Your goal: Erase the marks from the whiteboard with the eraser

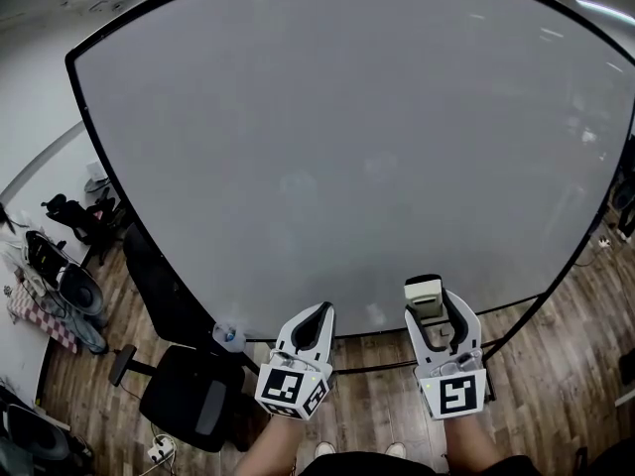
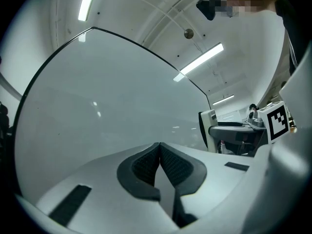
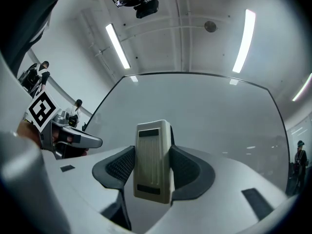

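Observation:
A large whiteboard (image 1: 347, 137) with a black frame fills the head view; its surface looks plain grey-white, with no marks that I can make out. My right gripper (image 1: 437, 310) is shut on a cream eraser (image 1: 425, 296), held near the board's lower edge. In the right gripper view the eraser (image 3: 154, 161) stands upright between the two black pads (image 3: 122, 165), facing the whiteboard (image 3: 204, 111). My left gripper (image 1: 319, 317) is shut with nothing in it, also low before the board. In the left gripper view its pads (image 2: 146, 167) meet, and the right gripper with the eraser (image 2: 206, 128) shows at the right.
A black office chair (image 1: 193, 397) stands on the wooden floor (image 1: 566, 335) at lower left, beside the board's stand. More chairs and clutter (image 1: 60, 276) sit along the left wall. A person's shoes (image 1: 327, 450) show at the bottom.

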Motion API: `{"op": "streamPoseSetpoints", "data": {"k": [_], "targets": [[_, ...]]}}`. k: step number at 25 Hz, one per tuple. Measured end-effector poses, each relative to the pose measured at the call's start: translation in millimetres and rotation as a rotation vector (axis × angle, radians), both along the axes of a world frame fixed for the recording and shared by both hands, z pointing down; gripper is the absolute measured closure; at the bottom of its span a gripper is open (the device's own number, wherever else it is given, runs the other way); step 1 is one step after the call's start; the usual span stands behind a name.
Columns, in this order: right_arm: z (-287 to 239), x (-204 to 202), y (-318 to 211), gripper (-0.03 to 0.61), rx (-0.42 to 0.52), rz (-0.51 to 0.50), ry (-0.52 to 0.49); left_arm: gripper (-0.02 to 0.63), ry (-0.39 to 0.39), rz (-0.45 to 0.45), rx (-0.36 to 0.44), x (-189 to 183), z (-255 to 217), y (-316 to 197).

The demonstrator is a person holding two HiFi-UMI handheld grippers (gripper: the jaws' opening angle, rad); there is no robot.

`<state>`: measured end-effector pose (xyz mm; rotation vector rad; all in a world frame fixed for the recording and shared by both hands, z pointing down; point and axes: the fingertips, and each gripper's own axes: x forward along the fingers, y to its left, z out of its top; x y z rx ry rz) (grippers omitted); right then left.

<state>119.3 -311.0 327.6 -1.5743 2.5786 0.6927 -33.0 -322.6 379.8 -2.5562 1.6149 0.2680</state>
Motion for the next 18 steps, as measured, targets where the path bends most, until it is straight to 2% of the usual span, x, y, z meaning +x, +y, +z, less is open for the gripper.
{"op": "streamPoseSetpoints", "data": {"k": [8,18], "targets": [[-5.0,-1.7,-1.4,0.325,0.015,-0.011,-0.011,0.595,-0.011,0.012,0.010,8.4,-5.5,-0.1],[-3.4,-7.4,-2.8,0.325,0.010,-0.025,0.035,0.595,-0.011,0.012,0.016,10.3,-9.3,2.0]]}}
